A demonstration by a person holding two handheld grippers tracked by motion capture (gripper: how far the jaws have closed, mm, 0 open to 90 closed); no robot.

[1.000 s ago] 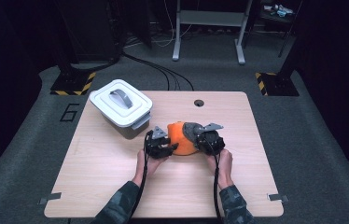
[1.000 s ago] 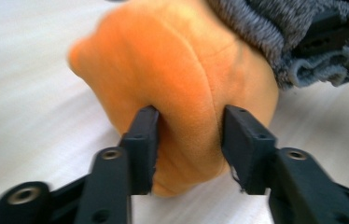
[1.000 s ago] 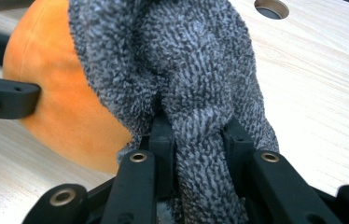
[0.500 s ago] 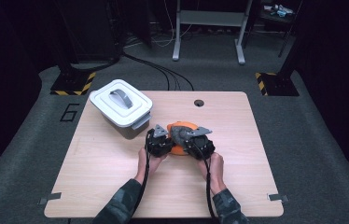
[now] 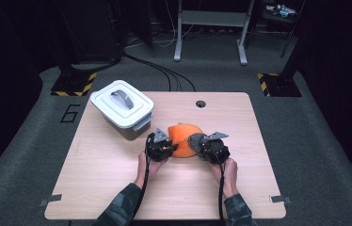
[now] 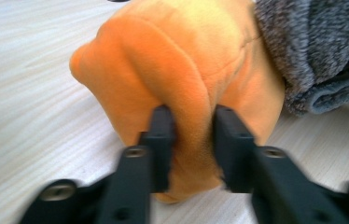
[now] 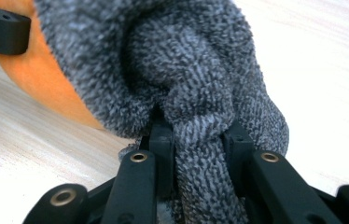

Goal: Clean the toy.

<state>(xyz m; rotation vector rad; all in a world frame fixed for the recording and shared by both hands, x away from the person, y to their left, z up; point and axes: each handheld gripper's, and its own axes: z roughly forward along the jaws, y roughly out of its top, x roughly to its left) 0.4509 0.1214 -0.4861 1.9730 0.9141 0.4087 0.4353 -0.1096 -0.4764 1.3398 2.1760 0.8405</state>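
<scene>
Both grippers shifted slightly toward desk centre. Left gripper (image 6: 189,140) jaws pinch orange fleece hat (image 6: 182,70); right gripper (image 7: 198,140) jaws clamp grey knit cloth (image 7: 182,70). Bundle sits mid-desk (image 5: 117,188). Step: separating the two; next, pull apart steadily.

Right gripper (image 7: 196,135): my jaws are pinched on a fold of grey fuzzy cloth (image 7: 182,70), which bunches up between them and runs down toward the camera. Orange plush (image 7: 46,84) sits behind the grey, upper left, touching it. Other gripper's black jaw (image 7: 0,28) at top-left corner. Light wood table (image 7: 312,60) underneath.
</scene>
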